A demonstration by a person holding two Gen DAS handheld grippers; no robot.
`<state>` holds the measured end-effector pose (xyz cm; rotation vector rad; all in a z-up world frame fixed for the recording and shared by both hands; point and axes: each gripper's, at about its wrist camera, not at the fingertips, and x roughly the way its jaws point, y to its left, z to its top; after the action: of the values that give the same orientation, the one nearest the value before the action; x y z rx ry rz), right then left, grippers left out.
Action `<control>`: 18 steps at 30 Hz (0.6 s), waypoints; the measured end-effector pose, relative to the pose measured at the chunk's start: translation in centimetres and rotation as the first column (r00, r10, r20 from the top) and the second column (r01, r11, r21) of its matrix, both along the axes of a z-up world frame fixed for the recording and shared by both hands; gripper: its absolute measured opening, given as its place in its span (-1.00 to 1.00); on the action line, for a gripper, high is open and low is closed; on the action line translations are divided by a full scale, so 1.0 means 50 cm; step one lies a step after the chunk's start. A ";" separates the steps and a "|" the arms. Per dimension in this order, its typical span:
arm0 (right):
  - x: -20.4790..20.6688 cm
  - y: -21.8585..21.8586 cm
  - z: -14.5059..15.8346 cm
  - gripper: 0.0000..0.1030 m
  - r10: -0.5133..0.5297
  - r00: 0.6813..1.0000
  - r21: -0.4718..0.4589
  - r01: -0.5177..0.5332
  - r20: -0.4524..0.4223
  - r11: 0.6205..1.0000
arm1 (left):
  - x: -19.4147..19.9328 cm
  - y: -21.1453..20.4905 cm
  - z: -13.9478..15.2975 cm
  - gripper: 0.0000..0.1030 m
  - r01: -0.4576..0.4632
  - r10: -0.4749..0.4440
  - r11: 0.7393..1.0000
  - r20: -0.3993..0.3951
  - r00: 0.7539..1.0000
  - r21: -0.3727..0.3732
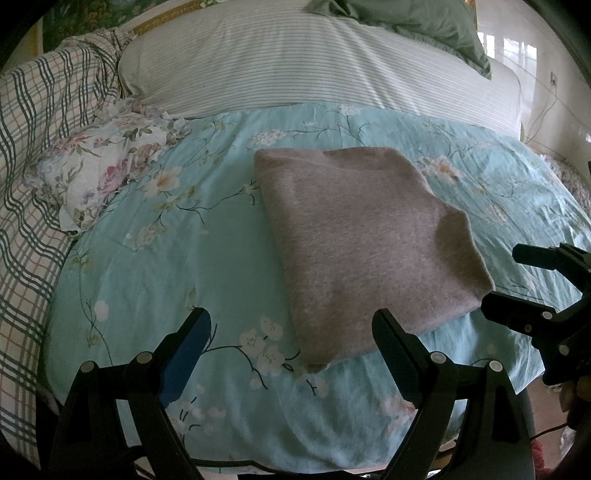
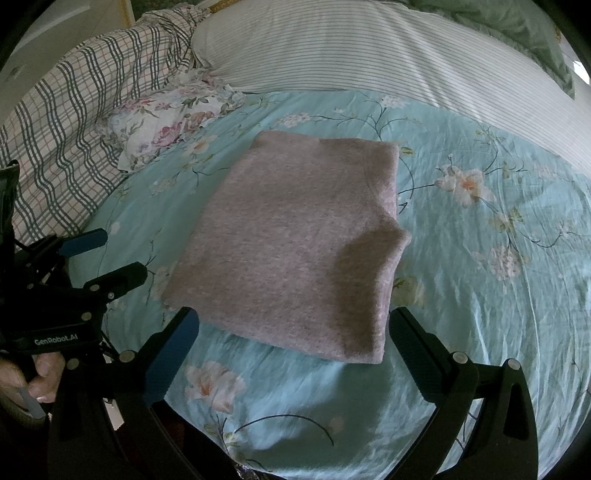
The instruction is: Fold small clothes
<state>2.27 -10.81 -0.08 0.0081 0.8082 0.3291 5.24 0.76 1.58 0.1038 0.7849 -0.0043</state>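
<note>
A grey-pink knit garment (image 1: 365,243) lies folded into a rough rectangle on the turquoise floral bedsheet (image 1: 155,266); it also shows in the right wrist view (image 2: 295,243). My left gripper (image 1: 291,325) is open and empty, just above the sheet at the garment's near left corner. My right gripper (image 2: 293,325) is open and empty, its jaws either side of the garment's near edge without holding it. The right gripper shows in the left wrist view (image 1: 506,280), and the left gripper shows in the right wrist view (image 2: 114,254).
A floral cloth (image 1: 107,166) lies crumpled at the far left of the sheet. A plaid blanket (image 1: 33,155) runs along the left. A striped pillow (image 1: 314,62) and a green cover (image 1: 417,26) lie at the back. Shiny floor (image 1: 546,77) shows beyond the right side.
</note>
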 end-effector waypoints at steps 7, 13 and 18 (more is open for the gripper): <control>0.011 0.000 0.001 0.99 -0.009 1.000 0.007 0.009 -0.003 1.000 | 0.006 -0.002 0.000 0.74 0.002 -0.002 1.000 -0.002 1.000 -0.002; 0.012 0.001 0.000 0.99 -0.011 1.000 0.010 0.011 -0.003 1.000 | 0.007 -0.005 0.000 0.74 0.000 0.000 1.000 -0.003 1.000 -0.002; 0.015 -0.001 -0.001 0.99 -0.011 1.000 0.011 0.011 -0.006 1.000 | 0.013 -0.005 -0.002 0.74 0.003 -0.003 1.000 -0.005 1.000 0.000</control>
<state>3.01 -10.83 -0.14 0.0234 0.8119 0.3234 5.88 0.49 1.47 0.1052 0.7897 -0.0071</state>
